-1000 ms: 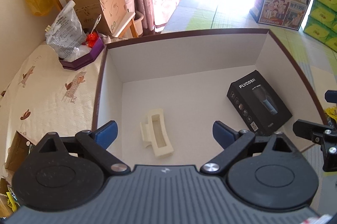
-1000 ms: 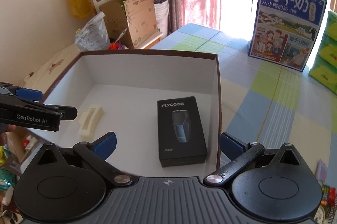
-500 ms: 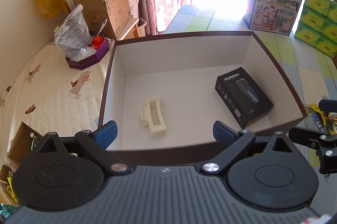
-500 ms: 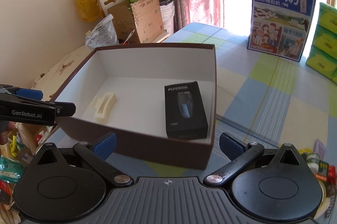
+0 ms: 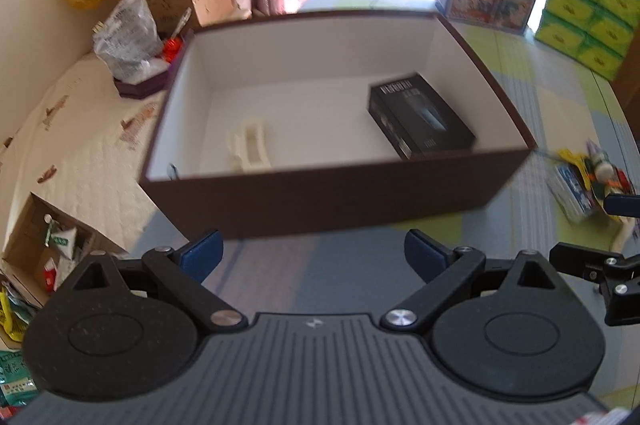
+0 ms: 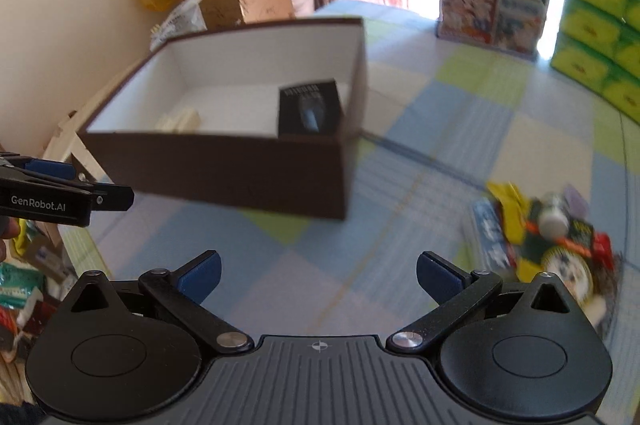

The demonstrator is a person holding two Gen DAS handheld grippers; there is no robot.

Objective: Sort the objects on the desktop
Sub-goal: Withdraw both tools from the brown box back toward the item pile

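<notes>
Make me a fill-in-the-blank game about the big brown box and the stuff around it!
1. The black shaver carton lies ____ the brown cardboard box.
2. The cream plastic hair claw has the colour ____.
3. Both the left gripper and the right gripper hold ____.
4. The pile of small items lies on the checked cloth, ____ the box.

Missing words: inside; cream; nothing; outside

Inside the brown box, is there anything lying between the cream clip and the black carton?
No. In the left wrist view, only bare white box floor separates the cream clip from the black carton.
</notes>
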